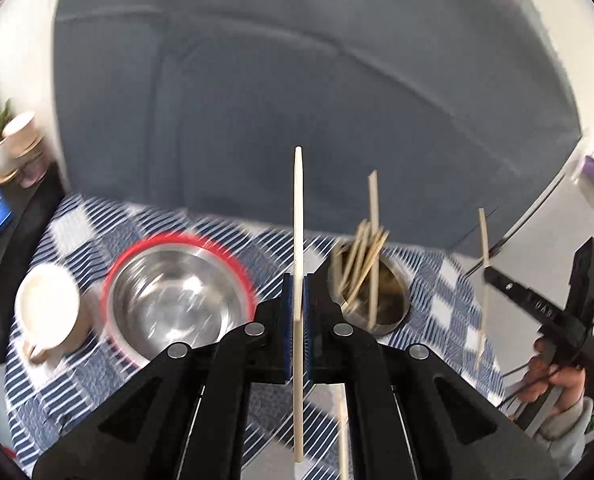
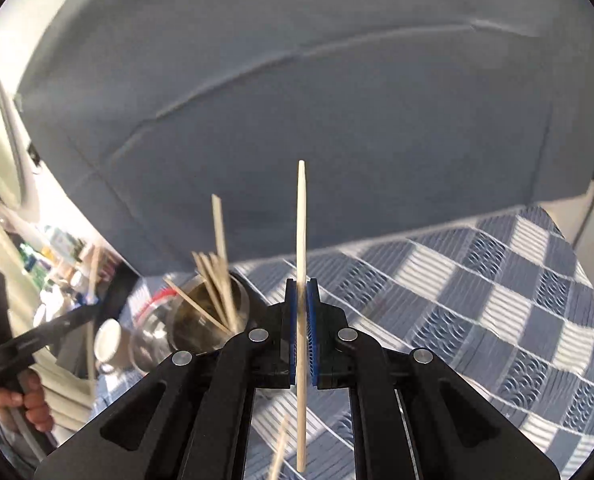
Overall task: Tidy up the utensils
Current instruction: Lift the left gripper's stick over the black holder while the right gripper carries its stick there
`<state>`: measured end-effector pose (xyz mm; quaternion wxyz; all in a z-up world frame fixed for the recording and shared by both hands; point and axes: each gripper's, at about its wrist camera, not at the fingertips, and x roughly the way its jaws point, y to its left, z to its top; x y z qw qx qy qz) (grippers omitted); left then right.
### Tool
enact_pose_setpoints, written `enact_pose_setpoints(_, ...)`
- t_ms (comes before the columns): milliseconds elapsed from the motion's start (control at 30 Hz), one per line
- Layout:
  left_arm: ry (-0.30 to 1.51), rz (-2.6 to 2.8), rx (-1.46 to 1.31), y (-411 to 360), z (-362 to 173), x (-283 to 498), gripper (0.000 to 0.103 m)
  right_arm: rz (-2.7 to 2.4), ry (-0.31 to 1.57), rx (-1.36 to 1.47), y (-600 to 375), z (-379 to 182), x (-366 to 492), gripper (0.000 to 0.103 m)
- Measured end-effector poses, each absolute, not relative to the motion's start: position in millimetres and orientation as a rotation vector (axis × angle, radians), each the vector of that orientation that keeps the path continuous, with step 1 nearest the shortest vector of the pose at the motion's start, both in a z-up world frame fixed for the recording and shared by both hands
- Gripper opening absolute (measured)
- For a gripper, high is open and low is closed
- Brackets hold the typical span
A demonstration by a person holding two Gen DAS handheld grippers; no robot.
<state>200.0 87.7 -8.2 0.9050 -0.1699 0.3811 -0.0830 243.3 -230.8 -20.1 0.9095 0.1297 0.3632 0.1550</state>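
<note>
A grey sofa (image 1: 297,100) fills the background. In front of it lies a blue-and-white checked cloth (image 2: 477,280) covering the work surface.

On the cloth, from the left wrist view: a red-rimmed steel bowl (image 1: 177,300), a white mug (image 1: 47,312) just beside it on the left, and a steel holder cup (image 1: 389,300) to the right, already containing a bundle of chopsticks (image 1: 361,260) that lean in several directions.

The left gripper (image 1: 298,308) is clamped on one pale chopstick (image 1: 298,216), pads tight against the shaft, stick roughly upright across the jaws. The right gripper (image 2: 303,328) is closed in the same way on a second chopstick (image 2: 301,240). Both sticks are clear of the cloth and near the holder cup.

Loose chopsticks appear to remain on the cloth below the grippers (image 1: 341,432).

Hazards, as judged from this state:
- Each stick is pinched at one narrow point; a fast swing may pivot it in the pads.
- The leaning bundle partly blocks the cup mouth; a descending tip may strike it and deflect outside.
- Both grippers approaching one cup together may collide.
- Pushing sideways may tip the cup.
</note>
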Motion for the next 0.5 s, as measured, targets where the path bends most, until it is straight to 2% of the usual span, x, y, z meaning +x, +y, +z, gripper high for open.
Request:
enact_pose_setpoints(300,0.613,-0.281,-0.382,52.6,11.1,241.6,0.005,0.435,0.577,0.360,-194.4,8.0,272.9,0.005)
enact_pose_setpoints(500,0.573,-0.283,-0.346,38.2,-0.2,255.7,0.005,0.465,0.580,0.376,-175.3,-6.1,287.8,0.005)
